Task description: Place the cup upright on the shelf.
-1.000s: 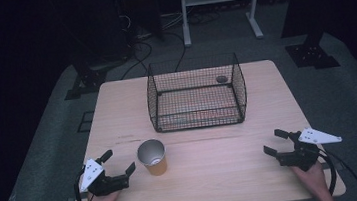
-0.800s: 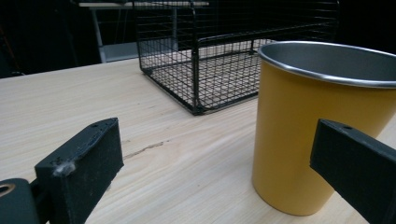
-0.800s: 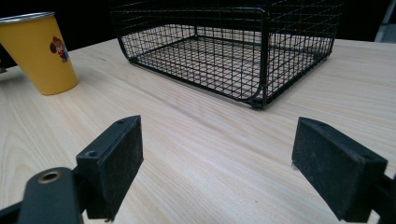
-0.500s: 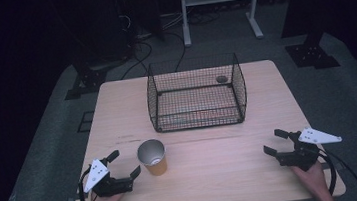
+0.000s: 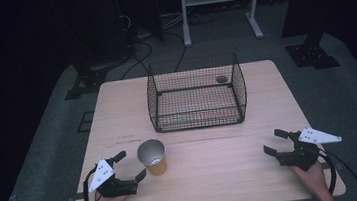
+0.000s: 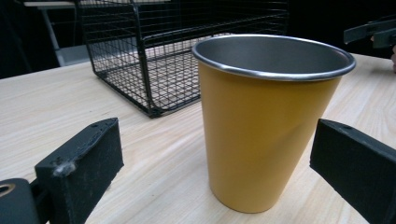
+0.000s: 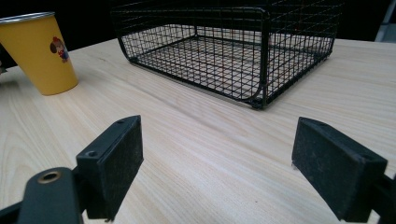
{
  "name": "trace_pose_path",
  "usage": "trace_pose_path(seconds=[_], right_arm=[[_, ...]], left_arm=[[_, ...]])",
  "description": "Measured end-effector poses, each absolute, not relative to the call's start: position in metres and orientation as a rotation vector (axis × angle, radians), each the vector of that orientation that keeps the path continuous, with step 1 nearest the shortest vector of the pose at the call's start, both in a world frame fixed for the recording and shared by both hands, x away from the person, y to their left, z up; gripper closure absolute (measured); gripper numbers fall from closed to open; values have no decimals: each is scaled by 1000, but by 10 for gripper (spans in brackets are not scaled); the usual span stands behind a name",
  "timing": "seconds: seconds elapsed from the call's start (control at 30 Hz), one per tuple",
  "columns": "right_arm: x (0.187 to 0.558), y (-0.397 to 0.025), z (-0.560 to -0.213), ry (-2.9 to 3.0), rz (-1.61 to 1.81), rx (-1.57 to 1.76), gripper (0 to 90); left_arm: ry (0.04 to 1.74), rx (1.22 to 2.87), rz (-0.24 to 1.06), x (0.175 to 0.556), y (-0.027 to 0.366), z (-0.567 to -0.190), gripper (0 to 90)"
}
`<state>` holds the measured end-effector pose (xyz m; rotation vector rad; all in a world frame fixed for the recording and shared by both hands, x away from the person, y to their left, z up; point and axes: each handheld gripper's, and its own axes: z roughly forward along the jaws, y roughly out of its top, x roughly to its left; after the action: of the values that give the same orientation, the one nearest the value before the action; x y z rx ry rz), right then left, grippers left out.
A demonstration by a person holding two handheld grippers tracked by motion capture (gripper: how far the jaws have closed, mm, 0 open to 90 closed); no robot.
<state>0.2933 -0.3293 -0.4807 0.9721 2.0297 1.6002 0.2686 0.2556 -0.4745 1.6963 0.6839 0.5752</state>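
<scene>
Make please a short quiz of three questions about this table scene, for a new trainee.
1. True or false: the yellow cup stands upright on the table.
2. Which tool has the cup between its open jaws? A) left tool B) right tool
3. Fill in: beyond the cup, at the middle of the table, stands a black wire ____.

Key:
1. True; its open mouth with the metal rim faces up.
2. A; in the left gripper view the cup sits between the two jaws, not yet clamped. The right tool rests open near the table's right edge, apart from the cup.
3. basket.
</scene>
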Motion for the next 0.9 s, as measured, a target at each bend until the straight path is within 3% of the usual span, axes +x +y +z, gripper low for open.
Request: trace_pose_path(seconds=[0.9], right_arm=[[294,-329,-481,2032,1599,970,154]], left_arm=[[651,1725,521,272,239,-474,18]])
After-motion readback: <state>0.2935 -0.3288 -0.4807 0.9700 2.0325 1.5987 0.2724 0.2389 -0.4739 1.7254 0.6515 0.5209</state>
